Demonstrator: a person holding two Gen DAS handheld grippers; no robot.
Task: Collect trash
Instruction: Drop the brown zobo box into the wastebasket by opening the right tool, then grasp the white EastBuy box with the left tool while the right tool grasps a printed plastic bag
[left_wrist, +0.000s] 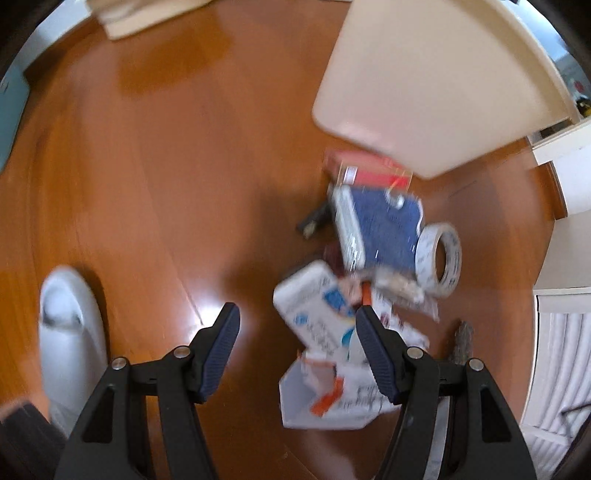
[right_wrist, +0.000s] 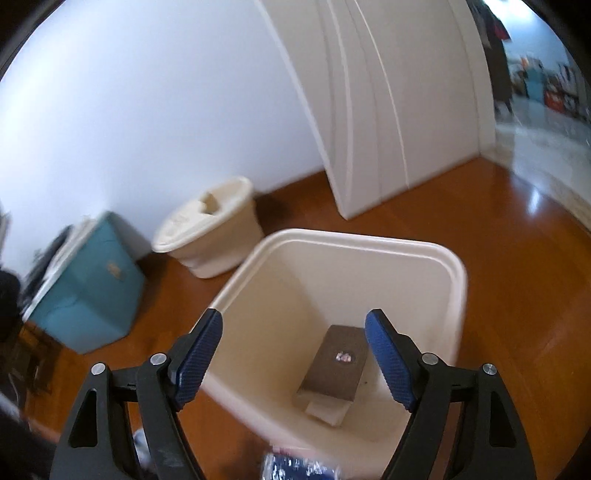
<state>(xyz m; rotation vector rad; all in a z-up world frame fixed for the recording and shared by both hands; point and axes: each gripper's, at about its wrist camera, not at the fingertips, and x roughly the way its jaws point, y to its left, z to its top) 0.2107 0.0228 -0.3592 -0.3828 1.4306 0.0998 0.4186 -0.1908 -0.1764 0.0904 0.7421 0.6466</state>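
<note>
Wooden floor (left_wrist: 166, 166), blurred unreadable printed trash (left_wrist: 325, 325), cream bin (right_wrist: 369, 251), both claws (left_wrist: 297, 328) (right_wrist: 293, 339) apart, empty.

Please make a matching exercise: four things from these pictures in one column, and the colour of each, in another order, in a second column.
Things:
1. tape roll
2. storage box
3. open bin
4. floor

Colours:
a. teal
b. cream
c. reddish brown
d. white

Pairs: 1-d, 2-a, 3-b, 4-c
</note>
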